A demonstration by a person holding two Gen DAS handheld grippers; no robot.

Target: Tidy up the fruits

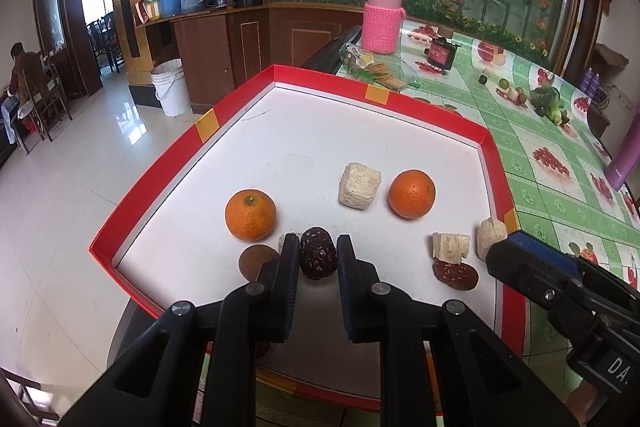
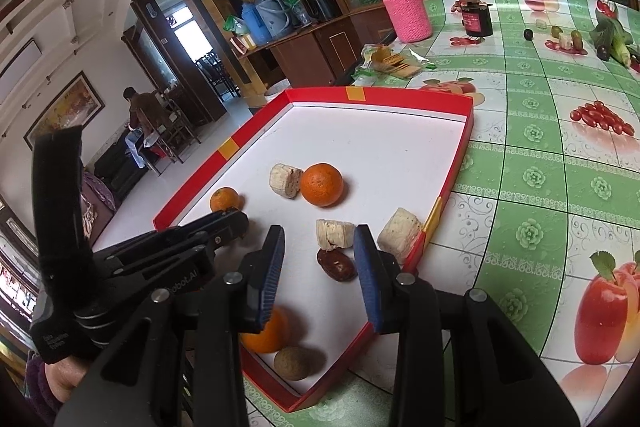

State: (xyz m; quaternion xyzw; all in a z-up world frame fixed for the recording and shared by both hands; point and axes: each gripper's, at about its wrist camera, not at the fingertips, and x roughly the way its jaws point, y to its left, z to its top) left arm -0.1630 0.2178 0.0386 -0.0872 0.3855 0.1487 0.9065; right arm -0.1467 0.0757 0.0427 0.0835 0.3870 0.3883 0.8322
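Left wrist view: in the red tray [image 1: 152,183] on the worktop [image 1: 560,187], an orange [image 1: 250,215] sits left. The left gripper [image 1: 318,255] fingers pinch a dark red date [image 1: 318,253]. Further right, the right gripper [image 2: 320,247] fingers stand spread over another date [image 2: 337,265].

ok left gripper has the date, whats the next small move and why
Probably lift the left gripper straight up a little: its pads look closed on the dark date, which sits low on the red tray, close to an orange and a pale block.
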